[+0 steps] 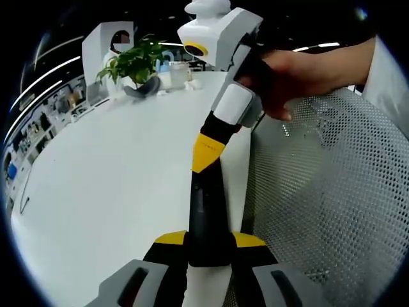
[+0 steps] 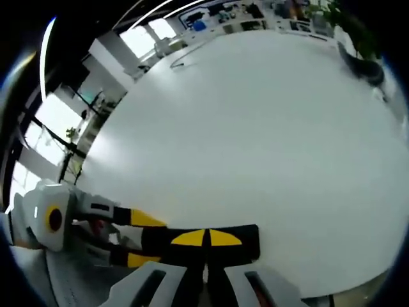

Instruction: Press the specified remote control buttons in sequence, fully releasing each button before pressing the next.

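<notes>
- The remote [image 1: 208,217] is off the tabletop [image 1: 115,179], a long black bar clamped at its near end in your left claw [image 1: 209,246], jaws tight on either side of it.
- Your right claw [image 1: 206,153] meets it from the far end, yellow tips together and sitting on the remote's top face. In the right gripper view those tips [image 2: 206,238] lie flat on the dark remote [image 2: 246,243], with the left claw [image 2: 137,238] coming in from the left.
- So I'd say you're mid-press on one button. Which one, can't tell; the keys are hidden under the tips.
- Next up: lift the right claw fully clear so the button pops back, then shift along to the next key. Keep the left grip steady while you do it.
- Around it: white tabletop, potted plant [image 1: 134,64] at the far end, mesh chair back [image 1: 332,204] to the right, your hand [image 1: 281,80] on the right claw's handle.
</notes>
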`<move>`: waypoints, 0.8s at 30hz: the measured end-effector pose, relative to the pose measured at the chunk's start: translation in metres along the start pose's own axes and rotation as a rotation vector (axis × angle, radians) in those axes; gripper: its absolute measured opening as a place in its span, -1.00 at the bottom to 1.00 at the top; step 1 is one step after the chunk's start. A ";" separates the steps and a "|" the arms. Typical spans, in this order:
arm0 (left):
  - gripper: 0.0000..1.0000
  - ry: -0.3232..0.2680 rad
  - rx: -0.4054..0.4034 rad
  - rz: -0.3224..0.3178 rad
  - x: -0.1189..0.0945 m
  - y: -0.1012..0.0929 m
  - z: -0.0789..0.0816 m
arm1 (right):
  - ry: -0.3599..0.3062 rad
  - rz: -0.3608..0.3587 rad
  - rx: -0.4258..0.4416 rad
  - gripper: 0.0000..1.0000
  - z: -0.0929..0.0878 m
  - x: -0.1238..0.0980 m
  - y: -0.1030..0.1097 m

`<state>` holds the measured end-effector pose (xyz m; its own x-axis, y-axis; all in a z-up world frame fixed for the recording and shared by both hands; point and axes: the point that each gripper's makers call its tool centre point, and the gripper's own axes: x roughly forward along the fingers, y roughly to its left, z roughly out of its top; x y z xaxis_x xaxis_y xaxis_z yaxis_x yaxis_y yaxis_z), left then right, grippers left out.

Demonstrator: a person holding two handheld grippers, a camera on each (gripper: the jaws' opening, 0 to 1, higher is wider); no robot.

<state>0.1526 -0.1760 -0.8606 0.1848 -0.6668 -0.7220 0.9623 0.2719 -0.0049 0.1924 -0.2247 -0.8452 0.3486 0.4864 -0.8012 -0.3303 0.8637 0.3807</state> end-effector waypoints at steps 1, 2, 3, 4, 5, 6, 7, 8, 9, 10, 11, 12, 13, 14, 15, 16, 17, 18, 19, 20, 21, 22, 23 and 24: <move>-0.50 0.000 0.000 0.000 0.000 0.000 0.000 | 0.006 0.006 0.003 -1.00 -0.001 0.000 0.001; -0.50 -0.001 -0.001 0.000 0.000 0.000 0.000 | 0.017 0.010 0.005 -1.00 -0.003 0.002 0.002; -0.50 -0.001 -0.001 0.000 0.000 0.000 0.000 | 0.031 0.013 0.010 -1.00 -0.005 0.003 0.002; -0.50 -0.001 -0.001 0.000 0.000 0.000 0.000 | 0.047 0.014 0.013 -1.00 -0.008 0.004 0.002; -0.50 -0.001 -0.001 0.000 0.000 0.000 0.000 | 0.051 0.013 0.012 -1.00 -0.008 0.005 0.001; -0.50 -0.002 -0.002 0.000 0.000 0.000 0.000 | 0.043 0.013 0.005 -1.00 -0.007 0.004 0.001; -0.50 -0.002 -0.002 0.000 0.000 0.000 0.000 | 0.044 0.013 0.006 -1.00 -0.007 0.003 0.001; -0.50 -0.002 -0.002 0.000 0.000 0.000 0.000 | 0.040 0.014 0.009 -1.00 -0.008 0.004 0.001; -0.50 -0.002 -0.003 0.000 0.000 0.000 0.000 | 0.039 0.014 0.009 -1.00 -0.008 0.004 0.001; -0.50 -0.002 -0.004 0.000 0.000 0.001 0.000 | 0.038 0.013 0.008 -1.00 -0.007 0.004 0.001; -0.50 -0.002 -0.005 0.000 0.000 0.001 0.000 | 0.036 0.012 0.004 -1.00 -0.008 0.004 0.001; -0.50 0.000 -0.008 0.000 0.000 0.001 0.000 | 0.034 0.008 -0.008 -1.00 -0.008 0.004 0.001; -0.50 0.001 -0.010 0.001 0.000 0.001 0.000 | 0.032 0.003 -0.016 -1.00 -0.008 0.005 0.002; -0.50 0.001 -0.011 0.002 0.000 0.001 0.000 | 0.029 -0.009 -0.057 -1.00 -0.007 0.005 0.002; -0.50 0.001 -0.012 0.003 0.000 0.001 0.000 | 0.030 -0.016 -0.079 -1.00 -0.007 0.006 0.001; -0.50 0.002 -0.011 0.004 0.000 0.002 0.000 | 0.028 -0.020 -0.088 -1.00 -0.007 0.006 0.002; -0.50 0.001 -0.010 0.004 0.000 0.002 0.000 | 0.030 -0.021 -0.081 -1.00 -0.007 0.006 0.002; -0.50 0.001 -0.010 0.004 0.000 0.002 0.000 | 0.031 -0.021 -0.079 -1.00 -0.007 0.006 0.001; -0.50 0.002 -0.010 0.004 0.000 0.002 0.000 | 0.030 -0.018 -0.073 -1.00 -0.007 0.006 0.000; -0.50 0.002 -0.010 0.004 0.000 0.002 0.000 | 0.030 -0.017 -0.067 -1.00 -0.007 0.006 0.000; -0.50 0.002 -0.010 0.004 0.000 0.002 0.000 | 0.030 -0.019 -0.067 -1.00 -0.007 0.006 0.000; -0.50 0.002 -0.011 0.005 0.000 0.002 0.000 | 0.031 -0.020 -0.071 -1.00 -0.007 0.006 0.000; -0.50 0.002 -0.011 0.005 0.000 0.002 0.000 | 0.034 -0.025 -0.085 -1.00 -0.007 0.007 0.001; -0.50 0.002 -0.011 0.006 0.000 0.002 0.000 | 0.033 -0.027 -0.087 -1.00 -0.007 0.006 0.001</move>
<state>0.1544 -0.1757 -0.8605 0.1898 -0.6639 -0.7234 0.9590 0.2831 -0.0082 0.1882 -0.2216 -0.8532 0.3296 0.4570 -0.8262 -0.3965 0.8611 0.3182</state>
